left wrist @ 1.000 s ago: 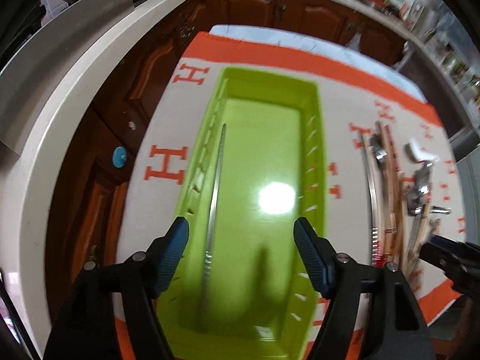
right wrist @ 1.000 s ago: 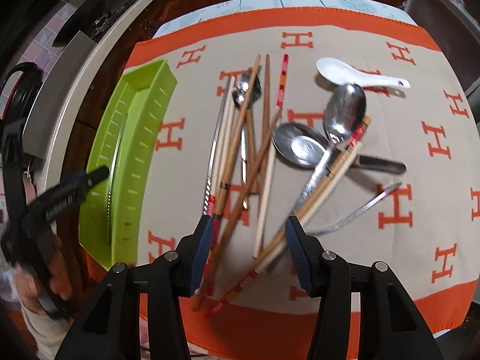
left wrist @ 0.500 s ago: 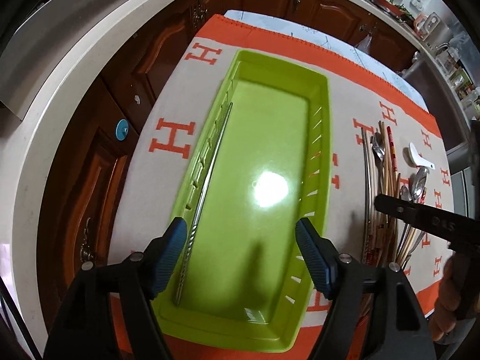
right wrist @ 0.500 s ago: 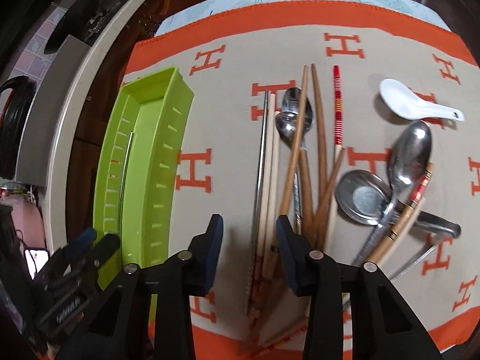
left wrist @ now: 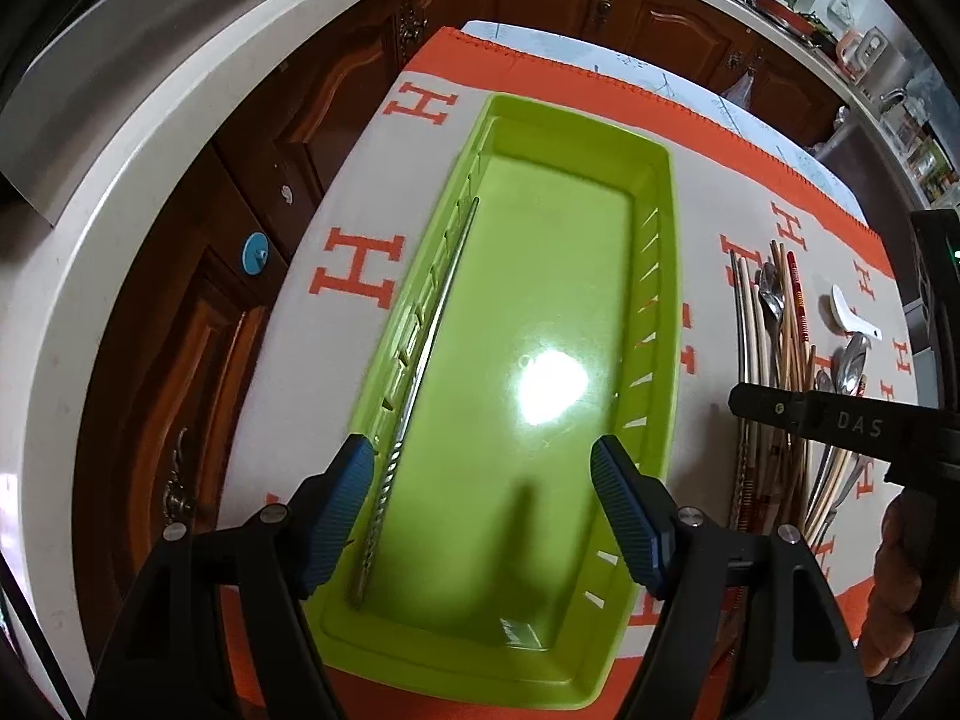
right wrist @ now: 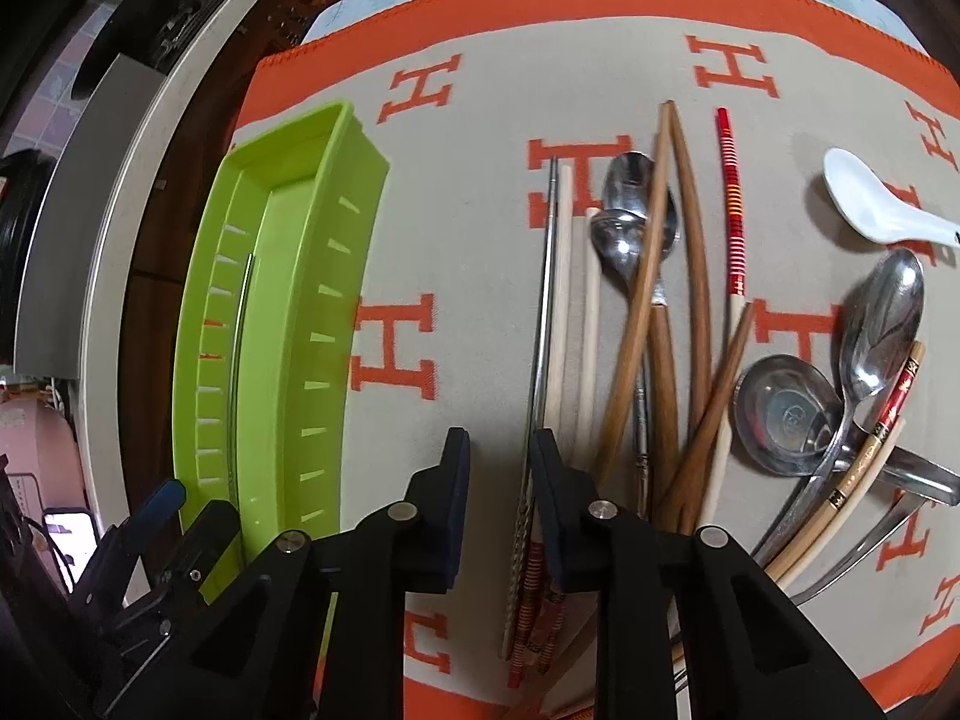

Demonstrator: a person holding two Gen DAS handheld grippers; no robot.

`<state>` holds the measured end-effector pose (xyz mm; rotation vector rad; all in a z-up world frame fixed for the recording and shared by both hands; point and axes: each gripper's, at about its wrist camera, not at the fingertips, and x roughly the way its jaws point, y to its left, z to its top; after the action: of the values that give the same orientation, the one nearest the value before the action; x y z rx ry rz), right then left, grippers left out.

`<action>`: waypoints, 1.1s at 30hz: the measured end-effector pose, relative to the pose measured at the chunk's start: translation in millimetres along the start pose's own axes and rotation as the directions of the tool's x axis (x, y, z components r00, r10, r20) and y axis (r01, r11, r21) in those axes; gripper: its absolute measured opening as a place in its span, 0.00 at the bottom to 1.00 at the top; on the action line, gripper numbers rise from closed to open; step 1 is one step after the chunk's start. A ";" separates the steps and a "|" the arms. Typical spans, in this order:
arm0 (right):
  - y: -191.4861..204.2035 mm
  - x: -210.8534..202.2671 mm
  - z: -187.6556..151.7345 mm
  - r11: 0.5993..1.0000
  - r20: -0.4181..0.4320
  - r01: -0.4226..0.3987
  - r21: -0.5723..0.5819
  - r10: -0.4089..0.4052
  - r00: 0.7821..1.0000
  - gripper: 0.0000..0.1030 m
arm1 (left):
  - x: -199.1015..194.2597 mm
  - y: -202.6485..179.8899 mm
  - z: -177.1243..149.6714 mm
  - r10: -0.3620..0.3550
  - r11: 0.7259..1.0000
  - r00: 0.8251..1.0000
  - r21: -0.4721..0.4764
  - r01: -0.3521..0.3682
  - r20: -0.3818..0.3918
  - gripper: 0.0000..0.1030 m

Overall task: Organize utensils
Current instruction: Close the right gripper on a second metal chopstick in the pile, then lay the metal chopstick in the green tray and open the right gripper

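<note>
Closing over the leftmost piece of the utensil pile, our right gripper (right wrist: 501, 450) had its jaws narrowing with the metal chopstick (right wrist: 545, 312) between them, hard against the right-hand pad; the left pad stood clear of it, so we counted no grip yet.

Landmark: green tray (left wrist: 654, 276), lying lengthwise on the orange-bordered cloth (right wrist: 480, 210).

- Metal chopstick: right of the tray, its long axis parallel to the tray's long side and running straight away from the right fingers; we judged the pinch would take it near its ridged end.
- Pale chopsticks (right wrist: 561, 324), brown chopsticks (right wrist: 645, 300), steel spoons (right wrist: 624, 240), white spoon (right wrist: 870, 204): further right of the tray, touching or crossing one another; the pale pair lay just beside the metal one, a risk of being caught.
- Second metal chopstick (left wrist: 429, 360): inside the tray, along its left wall.
- Left gripper (left wrist: 483, 516): above the tray's near end, jaws wide and holding nothing; the farther hand from the pile.
</note>
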<state>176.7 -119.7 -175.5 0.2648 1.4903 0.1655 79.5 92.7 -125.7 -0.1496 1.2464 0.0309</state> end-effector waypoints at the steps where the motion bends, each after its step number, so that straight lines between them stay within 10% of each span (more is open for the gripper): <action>1: 3.3 0.7 -1.0 1.000 0.004 0.008 -0.001 -0.008 1.000 0.21 | 0.2 0.5 -0.3 -0.004 1.000 1.000 -0.001 0.004 0.000 0.71; 18: 53.0 23.6 -4.0 0.958 0.047 0.275 -0.084 -0.272 0.961 0.07 | -16.3 4.0 1.9 -0.006 1.000 0.999 -0.019 0.007 0.050 0.71; 25: 38.4 -0.1 -3.3 0.997 0.018 0.025 0.068 -0.026 0.999 0.05 | -28.1 6.1 -2.6 0.031 1.000 0.996 -0.009 -0.030 0.088 0.71; 33: 84.3 -51.4 -10.2 0.972 0.057 -0.233 0.029 0.232 0.971 0.05 | -43.1 23.3 -6.2 0.068 0.996 0.990 -0.071 -0.060 0.123 0.71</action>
<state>167.1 -51.9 -103.5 0.4695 1.4079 0.3181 57.4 117.4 -89.1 -0.1631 1.1254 0.1361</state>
